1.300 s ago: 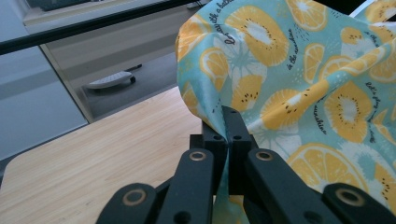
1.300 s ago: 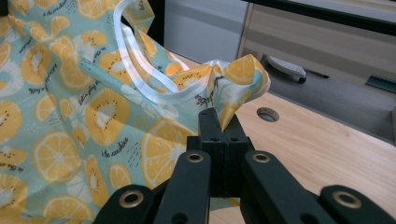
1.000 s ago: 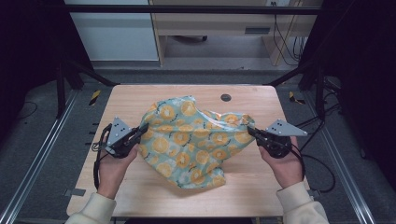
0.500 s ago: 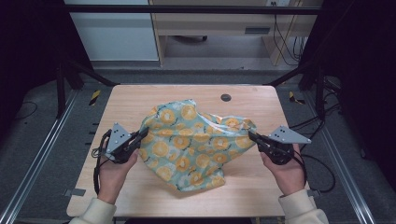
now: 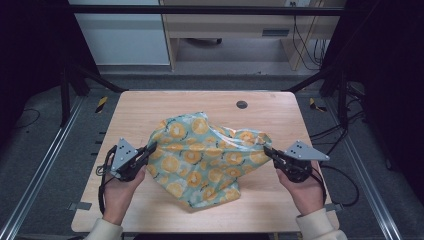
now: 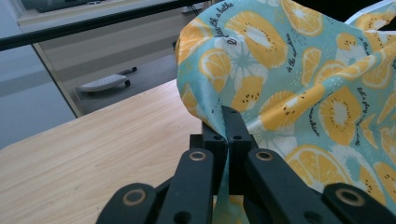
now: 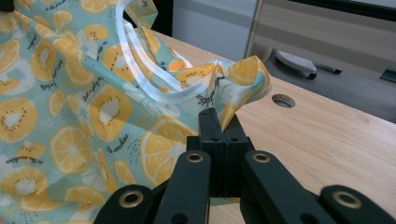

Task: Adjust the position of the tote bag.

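I had the cloth (image 5: 205, 157) pinched at two opposite edges and lifted partly off the table (image 5: 150, 107), its middle sagging and its near end resting on the wood towards my side. It was a teal fabric printed with orange slices, and it sat roughly mid-table, between my two hands.

My left gripper (image 5: 148, 151) had its jaws pressed together on the cloth's left edge; in the left gripper view (image 6: 229, 126) a fold of fabric ran down between the black jaws. My right gripper (image 5: 269, 151) was likewise clamped on the right edge, and the right gripper view (image 7: 218, 128) showed a bunched corner caught in the jaws, with a white hem (image 7: 140, 60) looping just above them. A small round hole (image 5: 242, 104) in the tabletop lay well beyond the cloth.

I judged this to be the spreading step: both grips were made, and the fabric hung crumpled and slack between them. The next move, as I saw it, called for drawing the two hands apart evenly until the slack went out, and then lowering the cloth flat. I would have kept both pinches firm, since the right one held only a bunched corner that could slip under tension. Pulling unevenly could have dragged the cloth sideways instead of opening it.
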